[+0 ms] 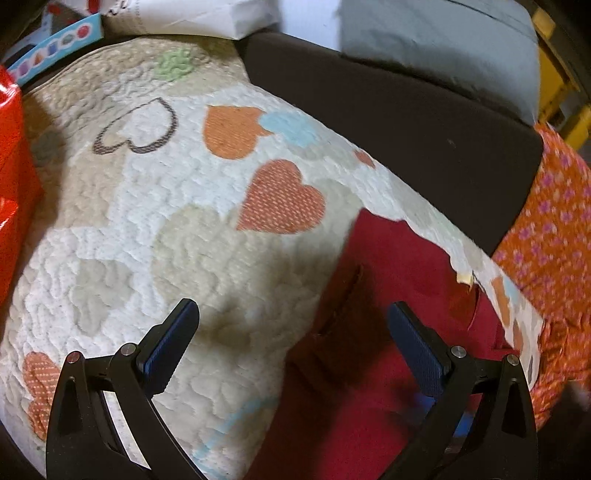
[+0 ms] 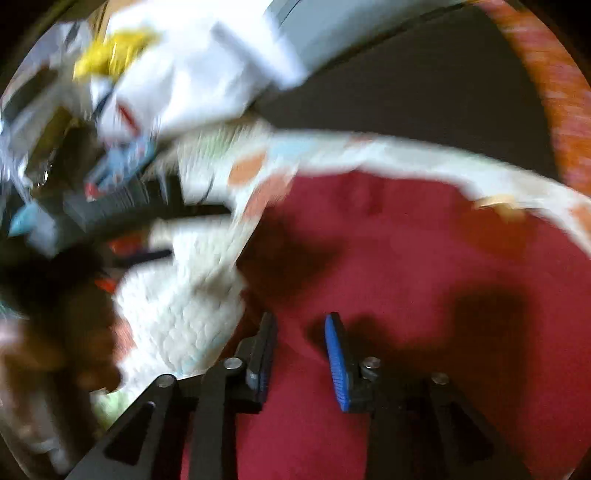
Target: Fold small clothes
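Note:
A dark red garment lies flat on a quilted white cover with coloured hearts. In the left wrist view my left gripper is wide open and empty, its left finger over the quilt and its right finger over the red cloth. The right wrist view is motion-blurred. There my right gripper is partly open and empty, just above the red garment near its left edge. The quilt shows to the left and along the back.
A red box stands at the left edge. An orange patterned cloth hangs at the right over a dark surface. A grey pillow, white bags and clutter lie at the back.

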A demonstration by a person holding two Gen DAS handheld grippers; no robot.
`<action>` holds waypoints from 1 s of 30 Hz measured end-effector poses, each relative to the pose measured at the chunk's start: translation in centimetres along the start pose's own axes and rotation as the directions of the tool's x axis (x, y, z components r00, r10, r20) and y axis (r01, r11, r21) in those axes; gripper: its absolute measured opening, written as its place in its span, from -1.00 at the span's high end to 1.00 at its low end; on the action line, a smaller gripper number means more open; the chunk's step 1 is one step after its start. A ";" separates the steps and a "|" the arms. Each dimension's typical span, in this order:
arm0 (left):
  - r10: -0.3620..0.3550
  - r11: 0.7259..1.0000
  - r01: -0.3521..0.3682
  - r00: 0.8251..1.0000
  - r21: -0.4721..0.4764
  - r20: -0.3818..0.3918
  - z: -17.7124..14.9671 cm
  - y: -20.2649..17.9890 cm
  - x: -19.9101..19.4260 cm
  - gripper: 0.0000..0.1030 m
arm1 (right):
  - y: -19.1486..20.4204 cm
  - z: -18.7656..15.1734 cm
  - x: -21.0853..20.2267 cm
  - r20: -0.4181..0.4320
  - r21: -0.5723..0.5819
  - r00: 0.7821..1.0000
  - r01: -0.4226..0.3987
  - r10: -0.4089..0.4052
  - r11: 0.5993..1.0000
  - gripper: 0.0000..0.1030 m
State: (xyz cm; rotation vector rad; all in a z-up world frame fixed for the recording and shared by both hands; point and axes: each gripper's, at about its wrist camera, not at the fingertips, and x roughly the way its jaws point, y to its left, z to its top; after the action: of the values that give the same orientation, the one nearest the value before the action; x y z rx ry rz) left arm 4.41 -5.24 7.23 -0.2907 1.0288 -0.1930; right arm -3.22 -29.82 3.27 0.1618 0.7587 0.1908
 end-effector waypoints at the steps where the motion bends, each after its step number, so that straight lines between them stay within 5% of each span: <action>1: 0.001 1.000 -0.001 1.000 0.011 -0.006 -0.2 -0.3 0.3 -0.99 | -2.0 -0.5 -2.8 0.038 0.025 0.997 0.065 -0.066 0.998 0.37; 3: 0.011 0.999 -0.010 1.000 0.031 -0.027 -0.7 -0.6 1.0 -0.99 | -5.5 -1.6 -5.9 0.057 0.072 0.974 0.215 -0.219 0.974 0.15; 5: 0.031 0.998 -0.028 0.998 0.053 -0.047 -1.3 -1.1 1.9 -0.99 | -9.5 -2.7 -8.0 0.055 0.129 0.929 0.357 -0.366 0.925 0.07; 8: 0.067 0.992 -0.059 0.995 0.108 -0.075 -2.5 -1.9 3.4 -0.99 | -15.3 -4.1 -8.0 -0.070 0.200 0.853 0.520 -0.517 0.831 0.02; 10: 0.108 0.984 -0.095 0.991 0.148 -0.084 -3.1 -2.3 4.3 -0.99 | -18.2 -5.0 -6.3 -0.142 0.248 0.873 0.487 -0.466 0.837 0.15; 11: 0.128 0.980 -0.113 0.988 0.166 -0.087 -3.4 -2.6 4.7 -0.99 | -19.2 -5.2 -5.7 -0.143 0.288 0.909 0.417 -0.392 0.862 0.58; 12: 0.138 0.977 -0.120 0.986 0.177 -0.090 -3.6 -2.7 5.1 -0.99 | -19.4 -5.1 -5.1 -0.116 0.314 0.937 0.349 -0.330 0.883 0.65; 15: 0.151 0.970 -0.131 0.985 0.202 -0.084 -3.9 -3.1 5.5 -0.99 | -17.9 -3.5 -5.8 -0.041 0.193 0.915 0.401 -0.401 0.895 0.72; 17: 0.158 0.966 -0.138 0.985 0.218 -0.075 -4.1 -3.4 5.8 -0.99 | -16.8 -3.2 -6.0 0.006 0.109 0.868 0.492 -0.496 0.863 0.79; 19: 0.163 0.963 -0.142 0.984 0.230 -0.076 -4.3 -3.6 6.1 -0.99 | -17.2 -3.8 -4.2 -0.044 0.037 0.778 0.628 -0.626 0.778 0.92; 20: 0.162 0.963 -0.139 0.983 0.231 -0.082 -4.4 -3.6 6.2 -0.99 | -18.1 -4.5 -3.4 -0.079 0.041 0.769 0.638 -0.634 0.769 0.92; 23: 0.151 0.967 -0.126 0.984 0.219 -0.099 -4.5 -3.4 6.0 -0.99 | -20.0 -6.3 -6.2 -0.056 0.213 0.843 0.534 -0.536 0.818 0.92; 25: 0.153 0.967 -0.129 0.984 0.220 -0.092 -4.5 -3.4 5.7 -0.99 | -20.1 -6.9 -8.7 -0.032 0.289 0.864 0.488 -0.502 0.823 0.91; 30: 0.161 0.961 -0.141 0.985 0.240 -0.067 -5.0 -3.9 5.2 -0.99 | -15.0 -6.9 -10.5 0.043 0.245 0.929 0.347 -0.368 0.905 0.89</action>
State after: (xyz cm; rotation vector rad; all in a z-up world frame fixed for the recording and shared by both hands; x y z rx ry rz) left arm 2.59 -11.17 1.90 0.0116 1.0975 -0.1881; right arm -13.77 -46.26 2.16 0.2487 0.7079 -0.2573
